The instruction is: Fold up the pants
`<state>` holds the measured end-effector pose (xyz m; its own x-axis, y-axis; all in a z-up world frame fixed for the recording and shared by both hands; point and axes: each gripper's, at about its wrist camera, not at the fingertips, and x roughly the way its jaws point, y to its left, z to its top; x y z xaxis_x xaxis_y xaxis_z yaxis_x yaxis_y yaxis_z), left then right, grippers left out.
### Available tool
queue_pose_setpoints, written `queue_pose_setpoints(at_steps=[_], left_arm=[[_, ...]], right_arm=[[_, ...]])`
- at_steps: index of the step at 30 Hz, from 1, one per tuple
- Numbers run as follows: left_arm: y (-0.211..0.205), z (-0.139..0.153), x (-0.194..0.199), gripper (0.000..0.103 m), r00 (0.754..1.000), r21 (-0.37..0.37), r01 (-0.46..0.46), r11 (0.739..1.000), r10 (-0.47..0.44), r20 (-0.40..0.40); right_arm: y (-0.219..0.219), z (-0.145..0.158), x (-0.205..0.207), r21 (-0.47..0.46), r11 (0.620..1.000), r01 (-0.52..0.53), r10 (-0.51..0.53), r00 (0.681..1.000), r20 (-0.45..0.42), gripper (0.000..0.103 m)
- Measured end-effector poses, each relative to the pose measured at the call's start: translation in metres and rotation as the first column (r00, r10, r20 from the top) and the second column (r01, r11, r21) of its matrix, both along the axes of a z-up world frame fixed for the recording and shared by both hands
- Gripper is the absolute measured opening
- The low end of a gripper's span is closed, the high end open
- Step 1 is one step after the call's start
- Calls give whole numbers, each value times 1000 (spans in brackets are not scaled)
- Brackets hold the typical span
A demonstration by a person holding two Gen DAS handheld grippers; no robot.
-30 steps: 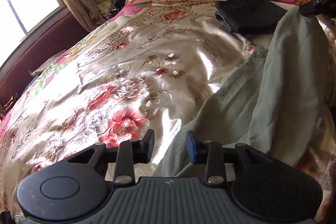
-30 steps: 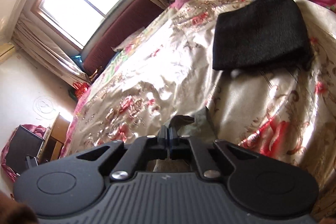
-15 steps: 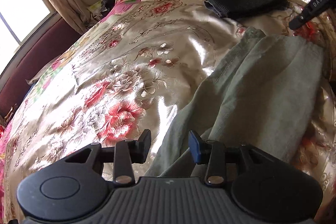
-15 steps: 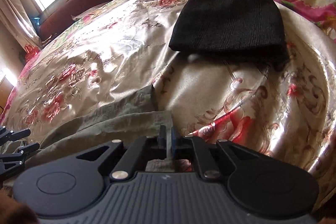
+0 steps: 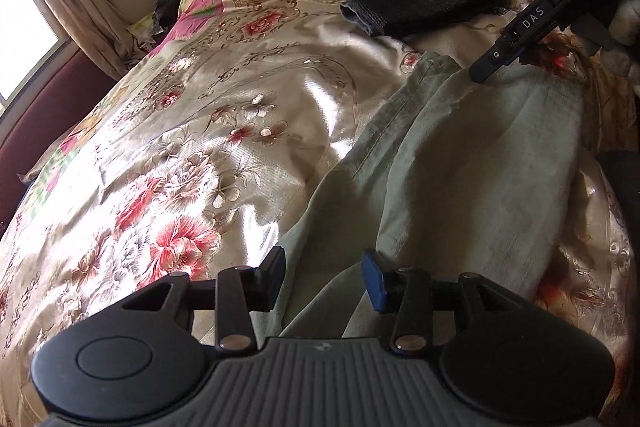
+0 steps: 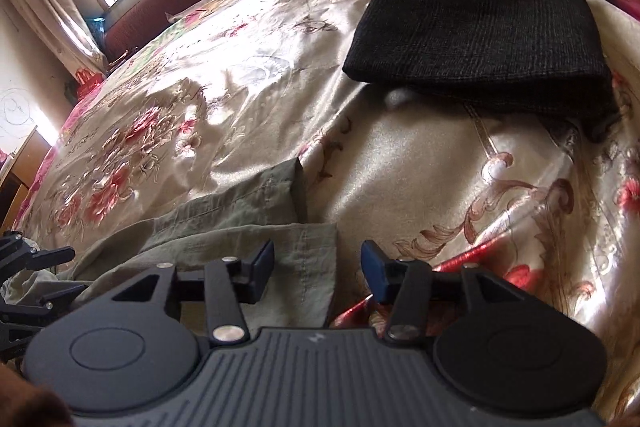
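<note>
Lying flat on the bed (image 6: 420, 163), the green pants (image 5: 460, 163) sit released beneath both hand-held grippers, left (image 5: 323, 277) and right (image 6: 317, 269), jaws just spread apart.

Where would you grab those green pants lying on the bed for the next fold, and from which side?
Probably the green pants at their hemmed leg ends, coming in low from the near side. Those hems lie flat and stacked by the right tongs, which have just opened with cloth beneath them. The edge is thin and free.

Grey-green pants (image 5: 460, 163), floral bedspread (image 5: 240, 99), seemingly black garment (image 6: 480, 31)
</note>
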<state>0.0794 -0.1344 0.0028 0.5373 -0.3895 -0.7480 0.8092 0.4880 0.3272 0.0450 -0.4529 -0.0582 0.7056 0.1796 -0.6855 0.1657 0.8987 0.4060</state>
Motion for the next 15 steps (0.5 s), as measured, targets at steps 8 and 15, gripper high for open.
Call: queue_pose_setpoints(at_steps=[8, 15], left_arm=[[5, -4, 6, 58, 999, 14, -35, 999, 35, -13], [16, 12, 11, 59, 996, -9, -89, 996, 89, 30]], right_arm=[[-7, -1, -15, 186, 982, -37, 48, 998, -51, 5], [6, 62, -18, 327, 943, -56, -20, 974, 227, 5]])
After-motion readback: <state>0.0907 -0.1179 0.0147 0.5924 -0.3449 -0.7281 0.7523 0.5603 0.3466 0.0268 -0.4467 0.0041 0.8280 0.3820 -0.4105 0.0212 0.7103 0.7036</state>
